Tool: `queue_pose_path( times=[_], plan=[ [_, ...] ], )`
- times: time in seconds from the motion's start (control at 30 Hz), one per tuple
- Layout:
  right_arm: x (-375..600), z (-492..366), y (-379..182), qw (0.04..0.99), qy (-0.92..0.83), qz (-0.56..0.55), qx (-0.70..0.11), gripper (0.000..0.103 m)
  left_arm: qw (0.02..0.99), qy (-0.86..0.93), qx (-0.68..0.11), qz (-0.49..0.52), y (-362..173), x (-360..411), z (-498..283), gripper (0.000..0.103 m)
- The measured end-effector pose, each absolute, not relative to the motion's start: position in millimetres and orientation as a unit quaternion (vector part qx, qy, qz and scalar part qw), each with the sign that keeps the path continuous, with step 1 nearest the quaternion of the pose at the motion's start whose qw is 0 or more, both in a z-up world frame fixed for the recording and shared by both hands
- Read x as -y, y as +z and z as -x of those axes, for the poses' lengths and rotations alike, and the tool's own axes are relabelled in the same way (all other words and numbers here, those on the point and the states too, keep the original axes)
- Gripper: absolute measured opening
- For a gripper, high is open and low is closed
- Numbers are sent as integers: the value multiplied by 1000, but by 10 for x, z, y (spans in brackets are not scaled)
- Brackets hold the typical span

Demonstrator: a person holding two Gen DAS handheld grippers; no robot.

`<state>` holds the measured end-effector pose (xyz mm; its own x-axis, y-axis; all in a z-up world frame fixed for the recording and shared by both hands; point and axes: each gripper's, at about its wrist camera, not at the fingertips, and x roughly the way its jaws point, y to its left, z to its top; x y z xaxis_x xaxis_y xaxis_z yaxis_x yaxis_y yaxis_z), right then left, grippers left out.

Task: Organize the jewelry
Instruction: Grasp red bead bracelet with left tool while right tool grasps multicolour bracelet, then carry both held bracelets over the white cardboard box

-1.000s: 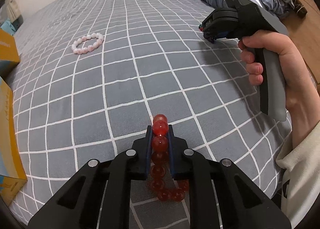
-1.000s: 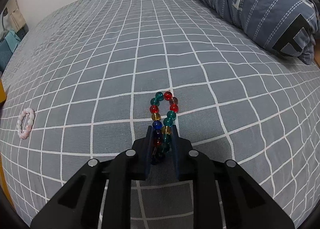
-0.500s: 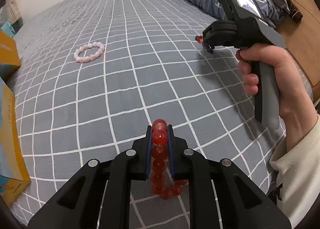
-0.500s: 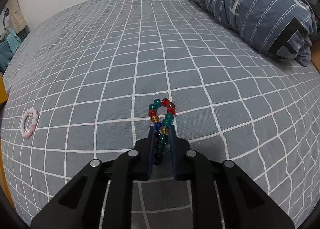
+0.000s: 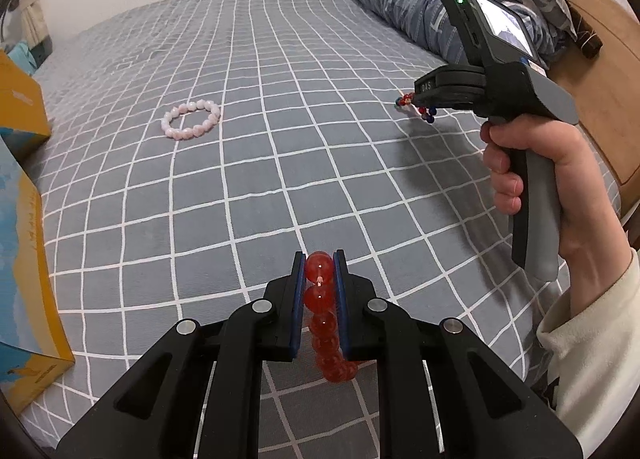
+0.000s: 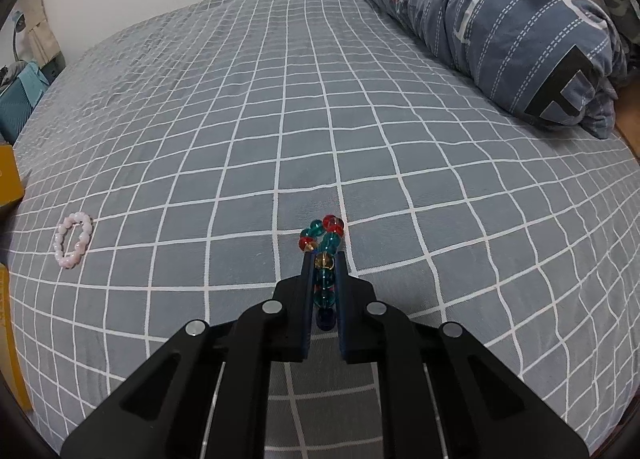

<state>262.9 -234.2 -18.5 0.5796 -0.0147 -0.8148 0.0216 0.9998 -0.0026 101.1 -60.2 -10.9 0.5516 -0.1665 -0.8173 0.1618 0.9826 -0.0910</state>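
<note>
Grey checked bed (image 6: 248, 131), folded quilt (image 6: 500, 19) at head, pink bracelet (image 5: 191, 121) lying loose. Left gripper (image 5: 320, 263) fingers clamped red bracelet (image 5: 324, 323); right gripper (image 6: 324, 263) fingers clamped multicolour bracelet (image 6: 324, 243).

Bed (image 6: 248, 107) in grey white-checked sheet, pink bead bracelet (image 5: 191, 121) lying on it, rolled blue duvet (image 6: 500, 19), perhaps yellow boxes (image 5: 24, 115) at its edge

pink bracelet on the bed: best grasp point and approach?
Both grippers are full, so free one first. The pink bracelet lies flat as an open ring on the checked bedspread. Come from above, one finger inside the ring and one outside, and pinch one arc of beads, probably the near side.
</note>
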Motion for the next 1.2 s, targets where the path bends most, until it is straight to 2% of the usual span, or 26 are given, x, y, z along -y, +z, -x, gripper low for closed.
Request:
queue_pose_path(
  times=[1.2],
  plan=[
    [1775, -1820, 757, 921, 30, 8, -389, 9, 919, -10, -393, 30, 776, -177, -685, 13]
  ],
)
